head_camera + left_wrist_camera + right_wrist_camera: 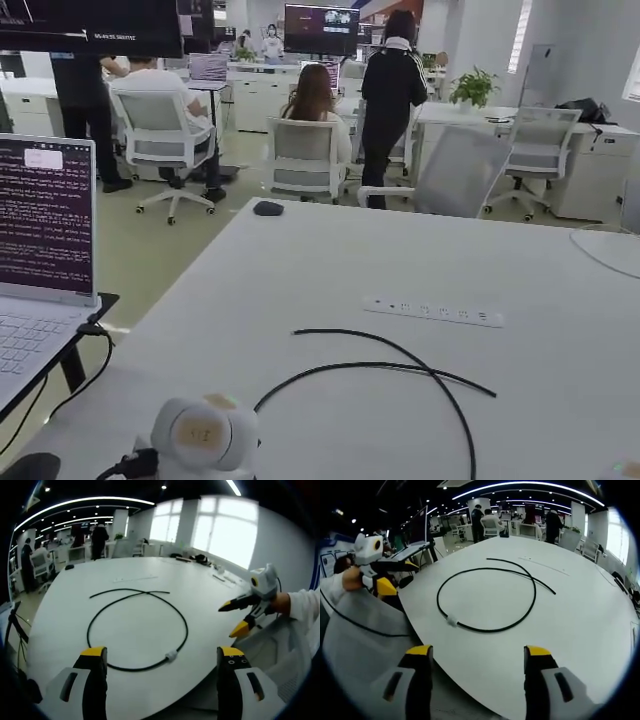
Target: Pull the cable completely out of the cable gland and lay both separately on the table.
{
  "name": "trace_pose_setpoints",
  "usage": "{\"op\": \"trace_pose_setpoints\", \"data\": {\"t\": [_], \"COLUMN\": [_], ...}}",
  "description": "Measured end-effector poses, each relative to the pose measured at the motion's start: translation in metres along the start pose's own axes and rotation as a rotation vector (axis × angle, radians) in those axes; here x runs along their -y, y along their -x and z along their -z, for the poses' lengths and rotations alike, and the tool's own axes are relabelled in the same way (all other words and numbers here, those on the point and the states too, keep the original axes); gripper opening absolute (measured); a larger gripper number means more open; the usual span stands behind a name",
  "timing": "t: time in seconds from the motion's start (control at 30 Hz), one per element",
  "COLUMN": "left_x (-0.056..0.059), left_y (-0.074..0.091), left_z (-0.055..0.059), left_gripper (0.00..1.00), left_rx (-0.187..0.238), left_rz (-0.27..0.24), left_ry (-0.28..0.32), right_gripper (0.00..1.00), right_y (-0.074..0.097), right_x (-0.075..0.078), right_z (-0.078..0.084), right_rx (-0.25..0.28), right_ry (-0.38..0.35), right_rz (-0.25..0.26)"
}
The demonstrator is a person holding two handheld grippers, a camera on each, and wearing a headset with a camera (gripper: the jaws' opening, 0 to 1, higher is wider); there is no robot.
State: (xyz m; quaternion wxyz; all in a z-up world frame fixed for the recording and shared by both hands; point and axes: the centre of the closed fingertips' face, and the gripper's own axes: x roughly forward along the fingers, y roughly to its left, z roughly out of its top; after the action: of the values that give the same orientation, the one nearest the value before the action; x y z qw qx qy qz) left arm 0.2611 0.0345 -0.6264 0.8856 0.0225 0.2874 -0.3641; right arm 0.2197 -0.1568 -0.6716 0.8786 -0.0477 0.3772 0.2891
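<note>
here the black cable (400, 365) lies in a loop on the white surface (330, 270), its ends crossing. in the head view a white power strip (432, 312) sits just beyond it, a laptop (40, 230) at the left edge of the frame, a dark mouse (268, 208) higher up. the gripper views add the small white cable gland (171, 655), threaded on the loop's near arc. the left hand-held gripper (161, 654) and right hand-held gripper (478, 651) are both spread wide, clear of the cable.

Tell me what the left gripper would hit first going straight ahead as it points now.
Probably the near arc of the black cable around the white cable gland, lying on the table; height is unclear, so the left gripper might pass over it.
</note>
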Motion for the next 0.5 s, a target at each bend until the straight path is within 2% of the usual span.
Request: {"op": "trace_pose_setpoints", "data": {"t": [0.2, 0.3, 0.5], "left_x": [0.0039, 0.0047, 0.0005], "left_y": [-0.0005, -0.0008, 0.0002], "left_z": [-0.0036, -0.0019, -0.0018], "left_gripper": [0.91, 0.91, 0.91], "left_rx": [0.012, 0.004, 0.005], "left_rz": [0.009, 0.011, -0.002], "left_ry": [-0.012, -0.016, -0.001], "right_gripper": [0.77, 0.76, 0.75], "right_y": [0.0022, 0.002, -0.0012], "right_x": [0.0033, 0.0036, -0.0039], "right_z": [0.0004, 0.0005, 0.0009], "right_rx": [0.002, 0.002, -0.017], "right_ry": [-0.002, -0.007, 0.02], "right_rz": [0.009, 0.008, -0.02]}}
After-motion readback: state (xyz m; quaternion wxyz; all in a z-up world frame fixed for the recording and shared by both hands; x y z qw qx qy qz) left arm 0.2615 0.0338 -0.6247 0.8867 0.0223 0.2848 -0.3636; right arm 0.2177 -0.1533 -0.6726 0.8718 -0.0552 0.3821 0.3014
